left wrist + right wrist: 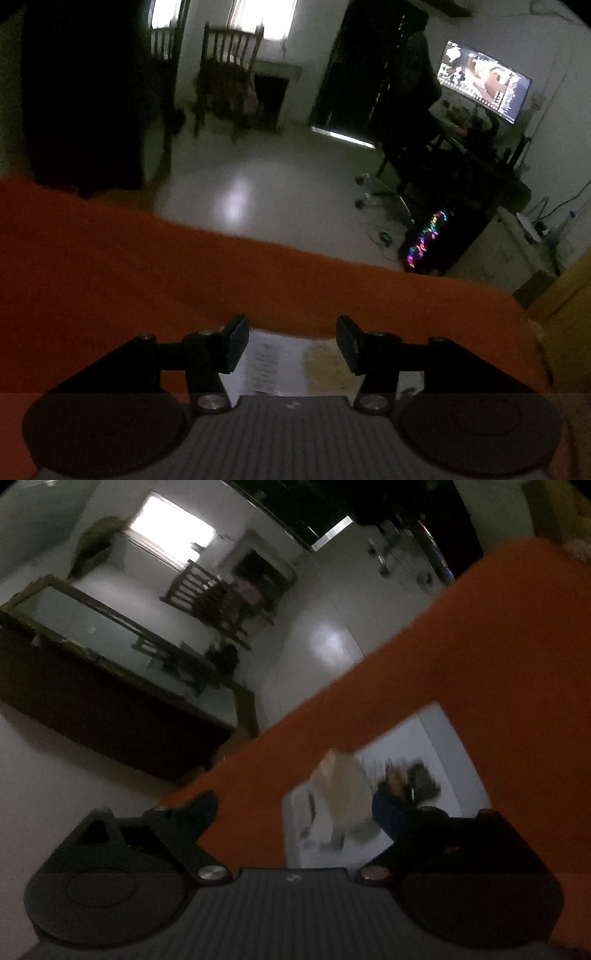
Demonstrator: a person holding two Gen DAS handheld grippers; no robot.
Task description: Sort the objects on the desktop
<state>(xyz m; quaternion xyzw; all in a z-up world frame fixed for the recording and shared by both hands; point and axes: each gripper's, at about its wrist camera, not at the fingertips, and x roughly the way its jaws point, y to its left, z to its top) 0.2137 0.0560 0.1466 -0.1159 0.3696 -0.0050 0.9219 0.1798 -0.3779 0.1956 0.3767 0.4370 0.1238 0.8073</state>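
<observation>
In the left wrist view my left gripper (292, 343) hangs open above the orange-covered table (147, 277), its pads apart with nothing between them. Beneath it lies a white printed sheet (269, 362) with a tan patch (325, 363) beside it. The right wrist view is tilted and blurred. There my right gripper (317, 810) stands wide open and empty above a white tray or sheet (436, 734). On that white surface lie a beige object (343, 794), a dark blue object (388, 812) and a dark grey object (424, 775); blur hides what they are.
Beyond the orange table edge is a pale shiny floor (240, 184). Wooden chairs (229, 74) stand at the back; a lit monitor (484, 81) on a desk and a computer with coloured lights (424, 240) are at the right. A glass-topped table (110, 635) shows in the right view.
</observation>
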